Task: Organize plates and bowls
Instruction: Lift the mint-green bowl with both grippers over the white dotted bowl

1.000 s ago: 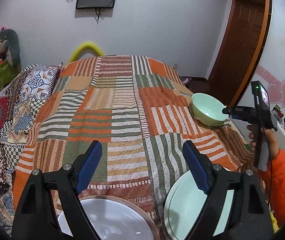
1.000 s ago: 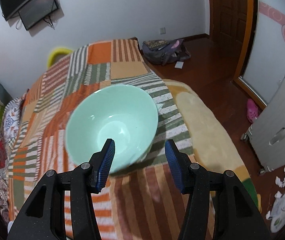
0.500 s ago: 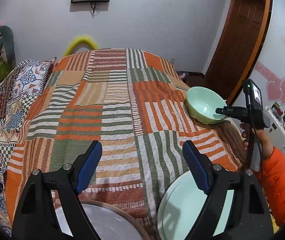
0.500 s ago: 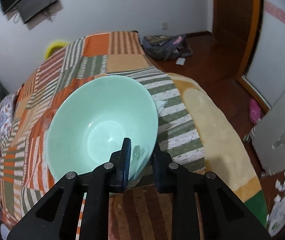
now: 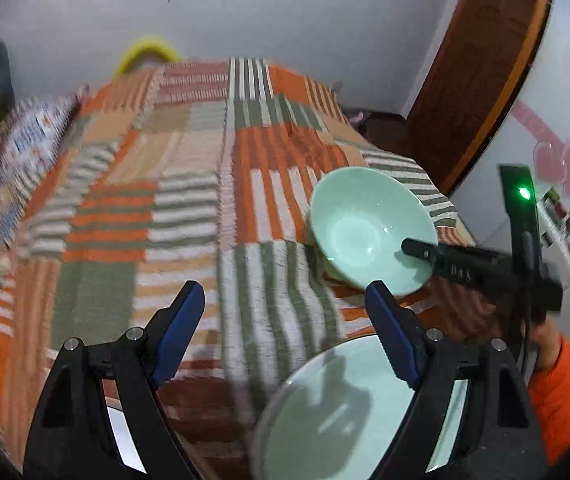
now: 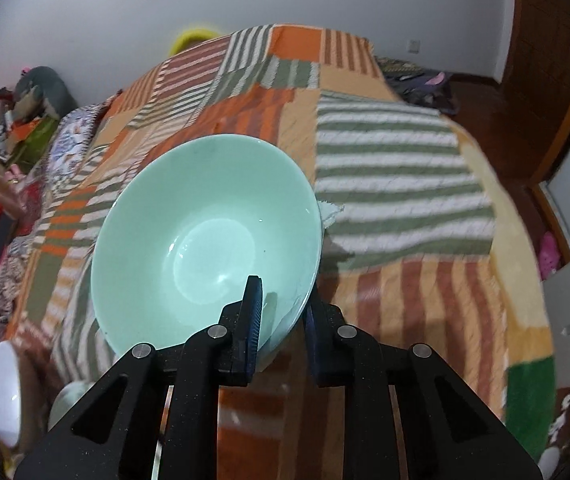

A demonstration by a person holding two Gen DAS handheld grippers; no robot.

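On the left, the left hand-held gripper (image 5: 285,328) has drifted forward and down over the bed (image 5: 189,208) since a second ago, so the white bowl (image 6: 3,392) that sat under its left finger has nearly slipped out of the left wrist view. Its jaws stand wide with nothing between them. Just under its right finger lies the pale green plate (image 5: 325,412), flat on the bedspread at the near edge and untouched.

Further right, the bigger change: the right hand-held gripper (image 6: 281,320) was open behind the green bowl (image 6: 205,232) a second ago and has just been closing on it. Its jaws are now pinched narrow on the bowl's near rim, one pad inside and one outside. The bowl sits tilted toward the gripper on the striped bedspread near the right edge of the bed; whether it has left the fabric I cannot tell.

I judge that the bowl is now gripped and ready to be carried toward the plate or the white bowl for stacking.
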